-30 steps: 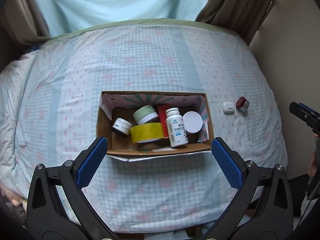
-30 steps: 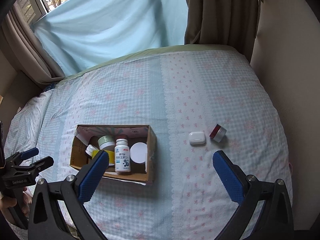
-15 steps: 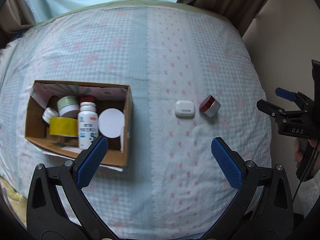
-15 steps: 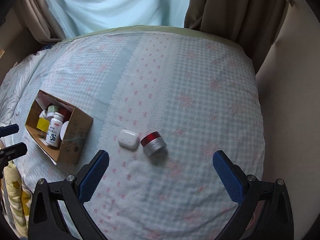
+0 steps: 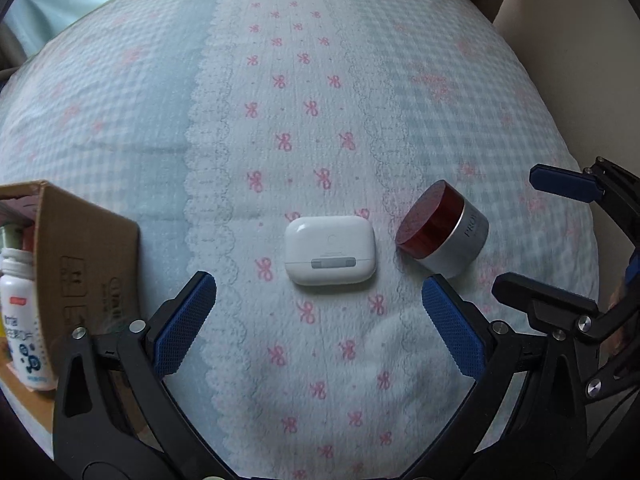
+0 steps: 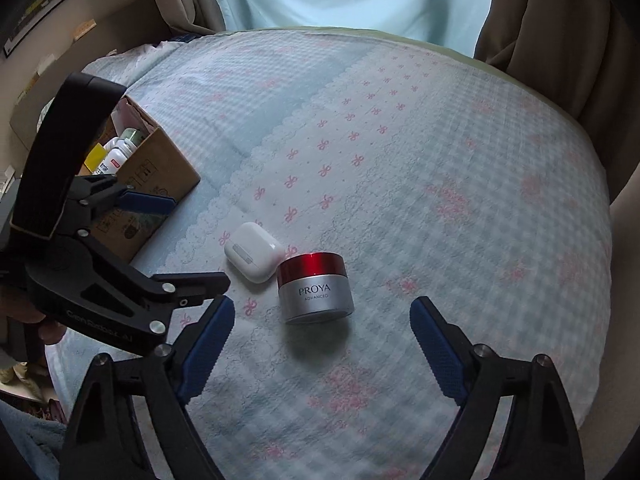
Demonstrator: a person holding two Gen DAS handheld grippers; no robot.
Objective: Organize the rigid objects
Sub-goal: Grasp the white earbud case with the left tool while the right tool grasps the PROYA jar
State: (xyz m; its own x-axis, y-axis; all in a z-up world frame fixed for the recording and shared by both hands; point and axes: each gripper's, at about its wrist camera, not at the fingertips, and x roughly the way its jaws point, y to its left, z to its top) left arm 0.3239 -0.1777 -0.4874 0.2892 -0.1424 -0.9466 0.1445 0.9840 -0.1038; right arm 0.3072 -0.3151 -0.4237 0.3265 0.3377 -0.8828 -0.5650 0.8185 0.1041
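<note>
My left gripper hangs with fingers spread wide before the white earbud case; my right gripper, equally spread, faces the red-lidded jar. Both lie side by side mid-bed, the cardboard box toward its left edge.

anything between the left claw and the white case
Nothing visible. The white case lies on the bedspread just ahead of the open left claw, centred between its fingers. The red-lidded jar sits to the case's right, close but off the line.
</note>
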